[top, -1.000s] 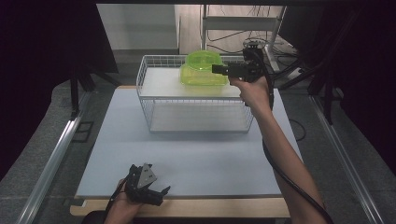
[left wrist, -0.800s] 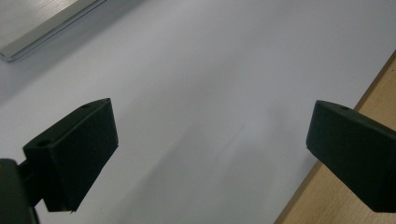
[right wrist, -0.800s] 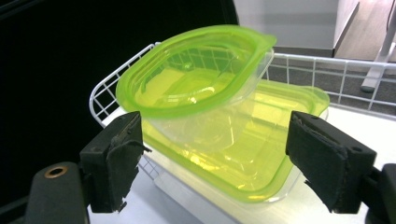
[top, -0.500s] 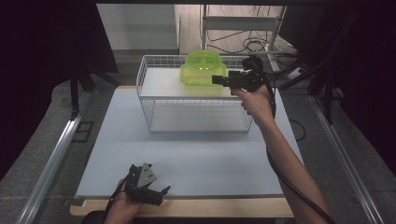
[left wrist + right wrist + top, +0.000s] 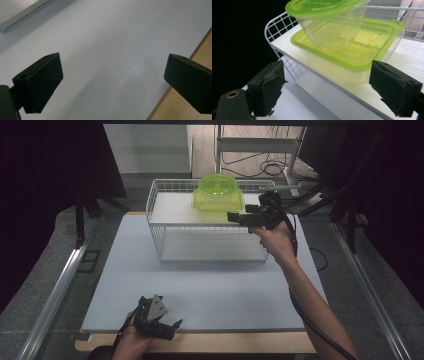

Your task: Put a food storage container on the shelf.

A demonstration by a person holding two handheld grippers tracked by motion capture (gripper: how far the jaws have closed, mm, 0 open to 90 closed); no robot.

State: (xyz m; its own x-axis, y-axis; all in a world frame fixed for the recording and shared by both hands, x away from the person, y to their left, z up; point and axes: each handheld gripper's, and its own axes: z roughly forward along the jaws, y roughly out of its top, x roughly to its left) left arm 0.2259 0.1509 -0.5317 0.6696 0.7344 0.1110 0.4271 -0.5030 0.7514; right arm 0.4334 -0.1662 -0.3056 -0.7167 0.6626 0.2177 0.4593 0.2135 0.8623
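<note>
Overhead, a person sits at a pale grey table mat [image 5: 210,290] with a black two-jaw tool in each hand. At the top centre of the high view stands a white wire basket rack [image 5: 165,200] with a flat white shelf; on that shelf rests a rectangular clear plastic food container with a lime-green lid [image 5: 218,202], and on top of it sits a round clear bowl with a lime-green lid [image 5: 218,185], tilted a little as the right gripper view shows it. The right gripper [image 5: 235,216] hangs just right of centre, near the front right corner of the containers, aimed at them. Its jaws have just been opening and stand wide, with nothing pressed between the pads — in its own view the rectangular container's corner lies in the gap beyond the pads, not touched. That wide spread suits the box's broad side, so this reads as either a release or a line-up for a grasp; which one cannot be told. The left gripper [image 5: 162,327] rests at the bottom left of the high view, near the mat's front edge over the wooden table edge [image 5: 197,75], jaws wide and empty — apparently parked out of the way.
</note>
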